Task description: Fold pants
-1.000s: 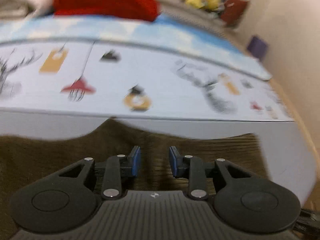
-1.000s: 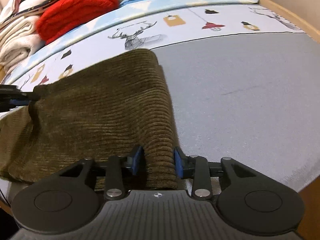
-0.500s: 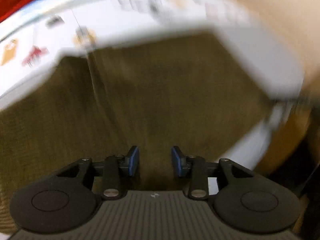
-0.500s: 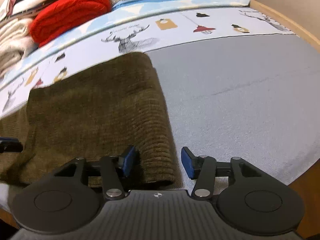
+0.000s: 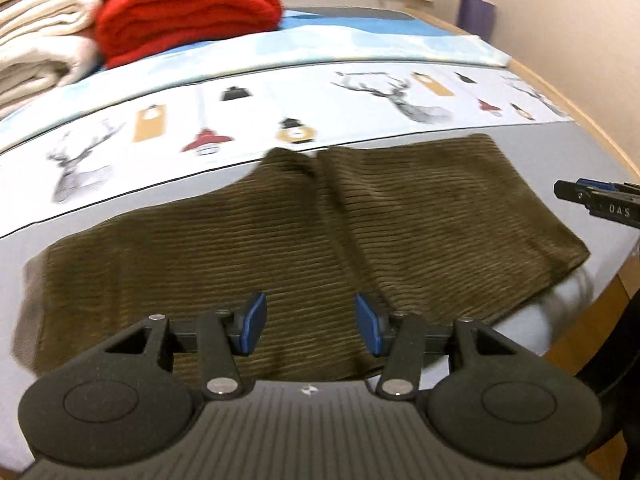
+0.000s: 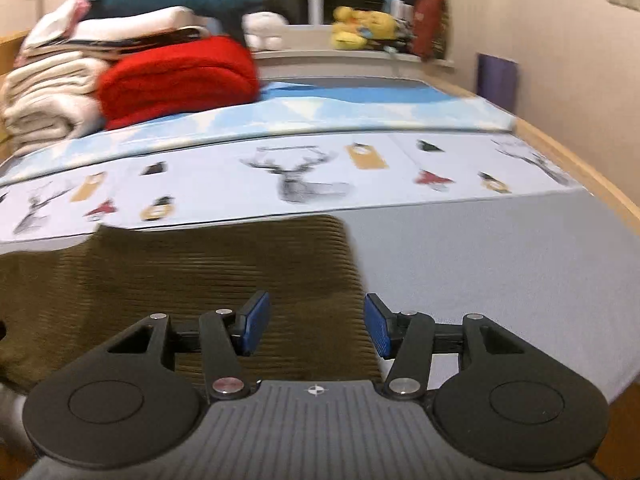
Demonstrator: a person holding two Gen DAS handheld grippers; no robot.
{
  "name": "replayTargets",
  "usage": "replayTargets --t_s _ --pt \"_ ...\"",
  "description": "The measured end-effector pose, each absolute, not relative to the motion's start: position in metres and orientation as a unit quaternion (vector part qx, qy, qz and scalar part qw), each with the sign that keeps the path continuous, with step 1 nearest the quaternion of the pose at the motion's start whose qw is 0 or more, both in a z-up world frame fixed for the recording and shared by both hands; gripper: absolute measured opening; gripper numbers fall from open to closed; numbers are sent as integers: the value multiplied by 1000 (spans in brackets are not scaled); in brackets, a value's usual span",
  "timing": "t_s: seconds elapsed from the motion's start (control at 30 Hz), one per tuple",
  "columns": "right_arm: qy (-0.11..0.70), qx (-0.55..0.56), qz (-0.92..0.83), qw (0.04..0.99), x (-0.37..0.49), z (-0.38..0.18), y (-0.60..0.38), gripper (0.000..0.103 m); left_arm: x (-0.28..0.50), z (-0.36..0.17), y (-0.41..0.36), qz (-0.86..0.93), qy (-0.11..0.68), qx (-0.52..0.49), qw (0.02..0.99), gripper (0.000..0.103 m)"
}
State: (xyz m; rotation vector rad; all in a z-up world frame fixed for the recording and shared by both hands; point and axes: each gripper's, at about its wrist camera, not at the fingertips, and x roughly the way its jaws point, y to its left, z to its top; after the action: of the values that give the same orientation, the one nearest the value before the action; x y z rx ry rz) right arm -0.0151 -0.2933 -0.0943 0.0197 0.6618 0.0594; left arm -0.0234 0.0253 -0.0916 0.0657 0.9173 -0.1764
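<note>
The pants (image 5: 304, 240) are lying folded across the middle of the left view, on the grey bed (image 5: 600, 152). The left gripper (image 5: 310, 324) is gaping wide, gripping nothing. The right gripper (image 6: 316, 326) is likewise gaping and empty; at the right edge of the left view its side is showing "DAS".

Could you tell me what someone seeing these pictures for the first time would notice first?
Most likely the olive corduroy pants, lying folded across the grey near end of the bed, with the open left gripper and open right gripper poised over their near edge. Next, the bright red blanket at the far left, beside a stack of cream blankets.
</note>
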Motion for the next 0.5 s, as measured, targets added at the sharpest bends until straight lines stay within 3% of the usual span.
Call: replayTargets --t_s 0.27,0.33,0.4,0.5 --pt "351 -35 143 925 -11 -104 -202 54 -49 -85 81 -35 446 -5 894 55" --pt "380 -53 169 908 -8 -114 -180 55 -54 -86 97 -18 448 -30 893 55" --pt "459 -88 188 864 1 -140 -159 56 -62 -88 120 12 448 -59 892 55" --pt "450 -118 183 866 1 -139 -146 55 -67 -93 161 69 443 -121 885 55"
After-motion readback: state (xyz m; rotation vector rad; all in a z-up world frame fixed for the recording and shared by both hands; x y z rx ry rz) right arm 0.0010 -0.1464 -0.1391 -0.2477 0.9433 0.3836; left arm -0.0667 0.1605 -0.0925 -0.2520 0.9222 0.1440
